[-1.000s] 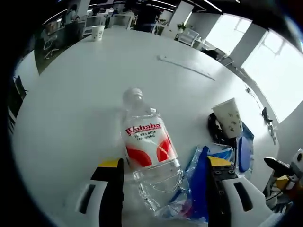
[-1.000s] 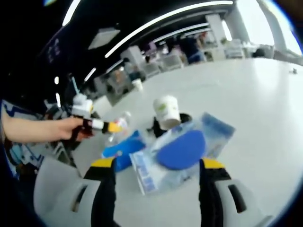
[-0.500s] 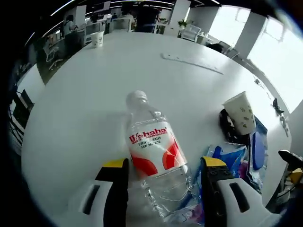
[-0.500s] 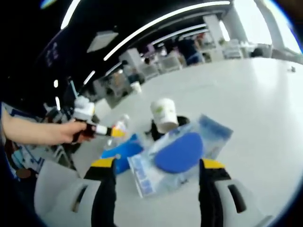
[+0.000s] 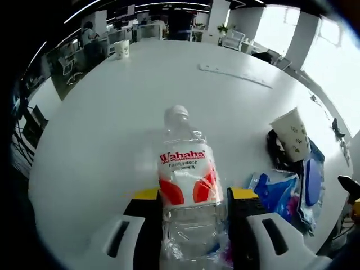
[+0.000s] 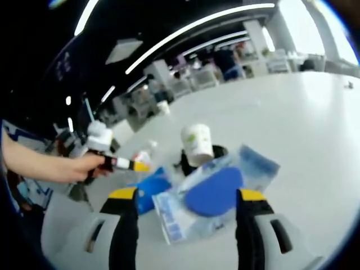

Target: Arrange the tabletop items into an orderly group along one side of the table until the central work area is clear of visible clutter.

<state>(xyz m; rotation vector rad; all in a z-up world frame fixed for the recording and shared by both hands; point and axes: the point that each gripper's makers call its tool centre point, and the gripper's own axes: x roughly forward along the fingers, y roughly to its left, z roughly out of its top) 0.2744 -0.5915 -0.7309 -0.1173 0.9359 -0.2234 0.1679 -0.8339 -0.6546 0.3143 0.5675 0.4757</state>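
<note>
A clear water bottle with a red and white label stands between the jaws of my left gripper, which press on its sides. From the right gripper view, a hand holds that left gripper at the left, with the bottle at its tip. My right gripper is open above a clear wipes pack with a blue lid. A blue packet lies to its left. A paper cup stands behind it, next to a black object.
The white table stretches far ahead. A second paper cup stands at its far edge and a long pale strip lies farther right. The near cup, blue packet and wipes pack cluster at the right.
My left jaws have drawn in from either side of the bottle until they press on it, and the bottle now stands more upright. The right gripper has barely moved.
</note>
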